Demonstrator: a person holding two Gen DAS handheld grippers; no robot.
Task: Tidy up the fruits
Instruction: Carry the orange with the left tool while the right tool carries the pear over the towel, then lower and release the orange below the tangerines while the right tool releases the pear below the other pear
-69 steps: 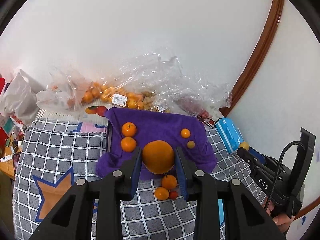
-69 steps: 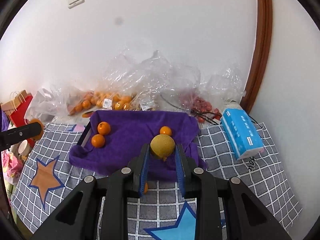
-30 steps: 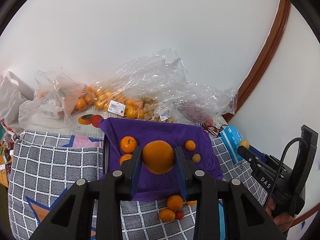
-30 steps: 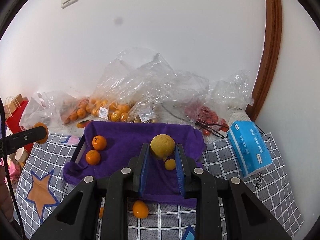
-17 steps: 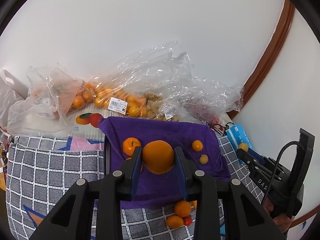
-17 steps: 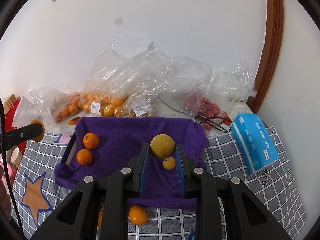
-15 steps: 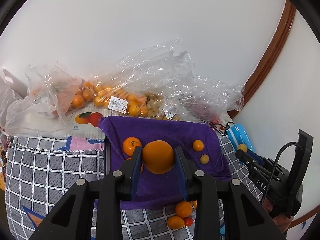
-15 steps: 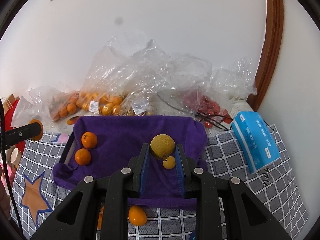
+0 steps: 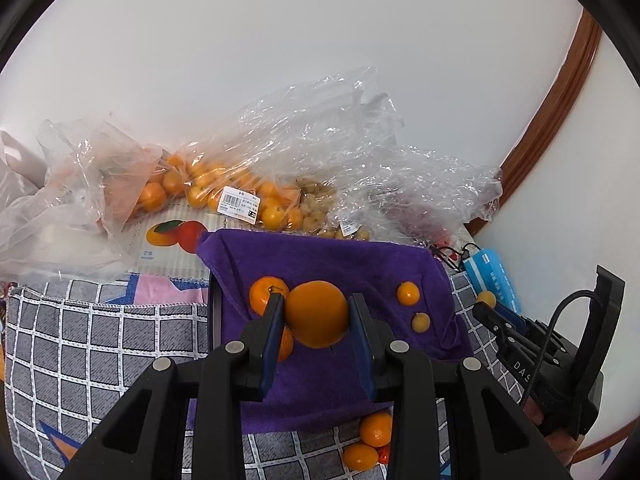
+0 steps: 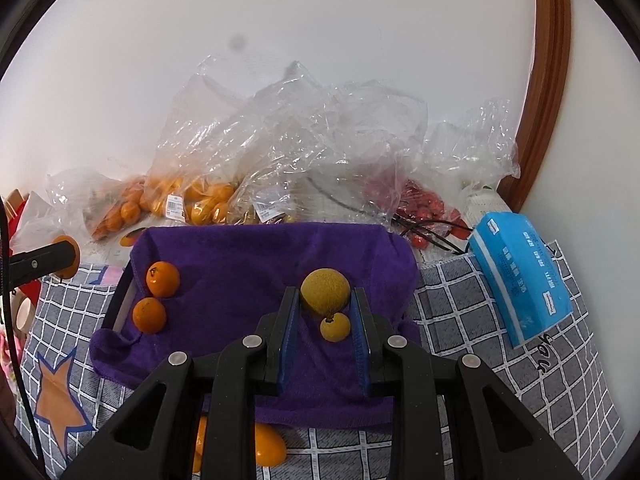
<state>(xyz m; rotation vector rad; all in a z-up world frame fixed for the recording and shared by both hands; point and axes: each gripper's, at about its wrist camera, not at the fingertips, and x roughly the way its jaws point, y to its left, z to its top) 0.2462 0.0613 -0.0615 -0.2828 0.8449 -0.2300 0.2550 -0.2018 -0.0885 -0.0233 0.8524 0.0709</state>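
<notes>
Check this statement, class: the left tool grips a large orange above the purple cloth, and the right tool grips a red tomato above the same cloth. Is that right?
One detail is wrong. The right tool grips a yellowish-green round fruit, not a red tomato, as the right wrist view shows. The left tool does grip the large orange above the purple cloth.

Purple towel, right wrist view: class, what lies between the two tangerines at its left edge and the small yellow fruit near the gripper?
Only bare purple towel lies between the two tangerines and the small yellow fruit, as the right wrist view shows.
</notes>
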